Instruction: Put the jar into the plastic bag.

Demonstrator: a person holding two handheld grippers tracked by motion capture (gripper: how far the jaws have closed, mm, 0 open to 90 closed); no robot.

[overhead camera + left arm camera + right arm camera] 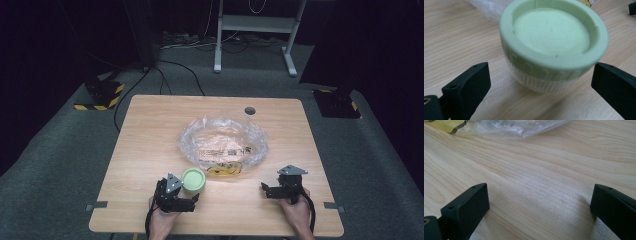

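Green-lidded jar (554,45) stands on the table (150,130) at the bag's (222,140) 8 o'clock, framed by the left gripper's (192,200) spread jaws, untouched. I'd clamp low on the ribbed lid, square. Right gripper (265,189) gapes over bare wood at 4 o'clock.

Small round jar (193,180), pale green screw lid (554,37) on a white ribbed body (536,83). Lid on, recessed top, notched rim. Stands upright on the wooden surface (150,130), near its front edge, left of centre.

Clear plastic bag (222,142), crumpled, lies flat at mid-surface, its mouth rolled into a ring. Printed paper and something yellow show inside; print too small to read. Jar sits just beside the bag's front-left edge; contact cannot be told.
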